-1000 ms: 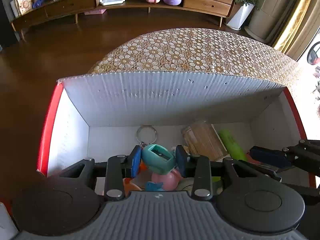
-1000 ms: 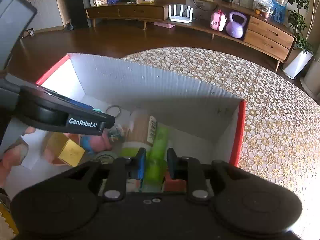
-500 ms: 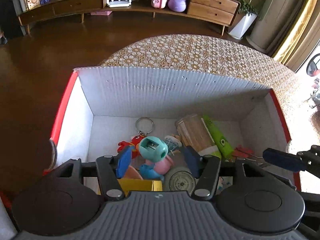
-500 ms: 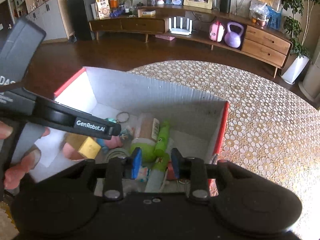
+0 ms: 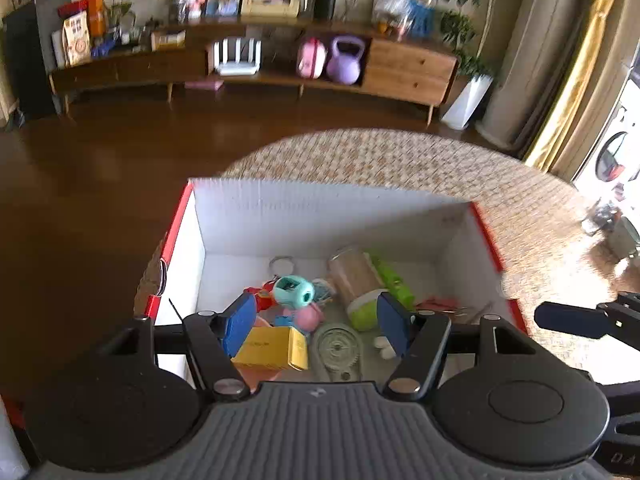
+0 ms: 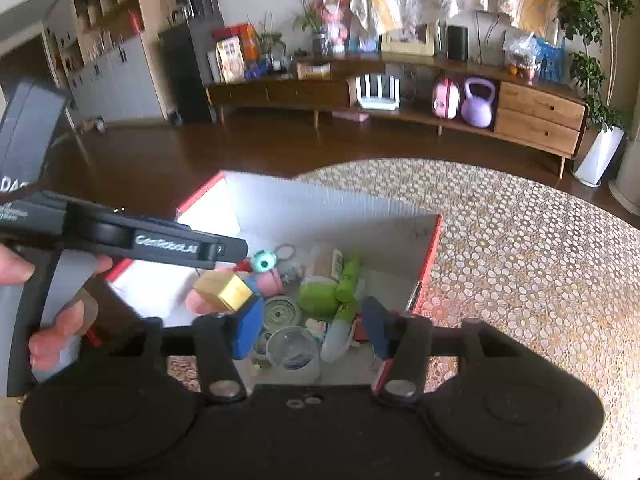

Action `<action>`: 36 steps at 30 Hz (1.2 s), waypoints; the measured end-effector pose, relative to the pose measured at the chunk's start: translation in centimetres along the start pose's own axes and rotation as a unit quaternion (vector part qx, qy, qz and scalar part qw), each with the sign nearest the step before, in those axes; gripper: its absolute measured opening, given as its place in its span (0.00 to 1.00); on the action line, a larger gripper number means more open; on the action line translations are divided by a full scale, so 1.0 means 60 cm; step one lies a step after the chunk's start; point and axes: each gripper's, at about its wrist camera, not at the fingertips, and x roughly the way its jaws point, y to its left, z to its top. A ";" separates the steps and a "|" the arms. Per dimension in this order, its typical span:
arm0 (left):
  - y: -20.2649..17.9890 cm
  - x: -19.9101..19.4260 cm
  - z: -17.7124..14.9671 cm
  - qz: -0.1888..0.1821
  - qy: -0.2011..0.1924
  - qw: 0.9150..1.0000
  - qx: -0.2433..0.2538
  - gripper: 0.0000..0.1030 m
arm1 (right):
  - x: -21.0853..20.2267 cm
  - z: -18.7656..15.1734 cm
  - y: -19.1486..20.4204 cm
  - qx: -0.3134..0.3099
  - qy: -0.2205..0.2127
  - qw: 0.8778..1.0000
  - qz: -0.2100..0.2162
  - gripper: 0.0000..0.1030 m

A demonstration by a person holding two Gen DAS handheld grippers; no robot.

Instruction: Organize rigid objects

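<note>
Blue-padded jaws of both grippers stand wide and hold nothing, above a red-edged white box (image 5: 320, 216) of small things

Left gripper (image 5: 316, 322) hovers over the near part of the box, its jaws well apart; the teal sharpener (image 5: 294, 291) lies below and beyond them on the heap, free of both pads, beside a pink toy (image 5: 308, 317) and a key ring (image 5: 282, 263). Nearer lie a yellow box (image 5: 272, 348) and a round greyish gear-like disc (image 5: 338, 350), its make unclear in the blur. Right gripper (image 6: 314, 330) hangs over the box's near right corner, a clear cup (image 6: 294, 348) below its gap, a green-lidded jar (image 6: 320, 294) and green tube (image 6: 347, 276) beyond. Box stands on a floral-cloth table (image 6: 520, 260); the left gripper's body crosses the right wrist view over the box's left side
</note>
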 end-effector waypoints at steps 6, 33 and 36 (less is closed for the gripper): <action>-0.016 -0.070 -0.026 0.004 -0.047 0.999 0.005 0.66 | -0.044 -0.016 -0.004 0.013 -0.025 0.999 0.019 0.63; -0.079 -0.209 -0.125 0.019 -0.143 0.989 0.040 0.84 | -0.148 -0.066 0.007 0.025 -0.113 0.992 0.056 1.00; -0.076 -0.208 -0.135 0.007 -0.133 0.991 0.033 0.84 | -0.150 -0.071 0.005 0.029 -0.112 0.992 0.058 1.00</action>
